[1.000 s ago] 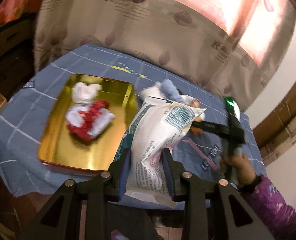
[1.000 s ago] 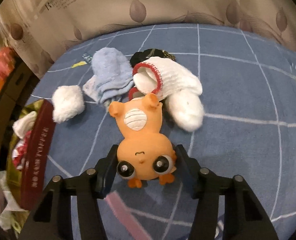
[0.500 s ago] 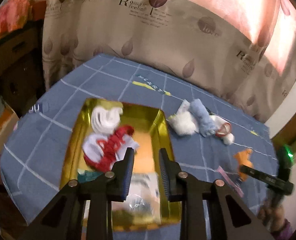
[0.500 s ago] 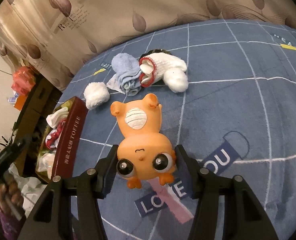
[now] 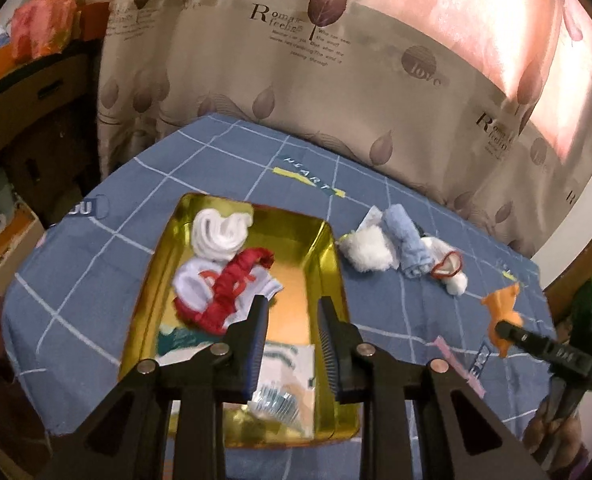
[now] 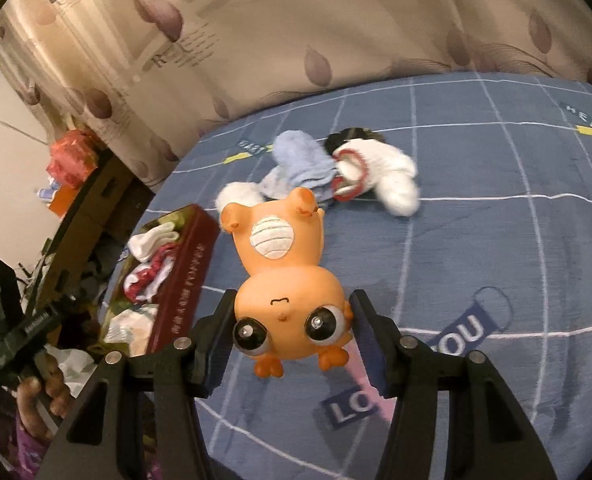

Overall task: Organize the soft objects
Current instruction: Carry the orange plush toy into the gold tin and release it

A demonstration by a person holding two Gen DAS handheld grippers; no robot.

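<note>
My right gripper [image 6: 292, 300] is shut on the head of an orange big-eyed toy [image 6: 280, 248], which hangs upside down above the blue cloth. My left gripper [image 5: 292, 320] hovers open over the gold tray [image 5: 328, 240] with nothing between its fingers. Beneath it a white and green packet [image 5: 288, 376] lies in the tray. Farther in lie rolled white socks [image 5: 220, 232] and a red and white pair [image 5: 224, 292]. On the cloth right of the tray are a fluffy white sock [image 5: 366, 250], a blue sock [image 5: 406, 244] and a white sock with a red cuff [image 5: 448, 268].
The blue chequered cloth [image 6: 496, 260] covers the table, with a leaf-print curtain [image 5: 336, 80] close behind it. Cardboard boxes [image 5: 36, 92] stand past the left edge. A dark item [image 6: 352, 134] peeks out behind the socks. A person's hand [image 6: 40, 396] holds the left gripper.
The left gripper let go of the packet, which now lies in the tray, and moved on over the tray. The right gripper lifted the orange toy and carried it towards the tray.
</note>
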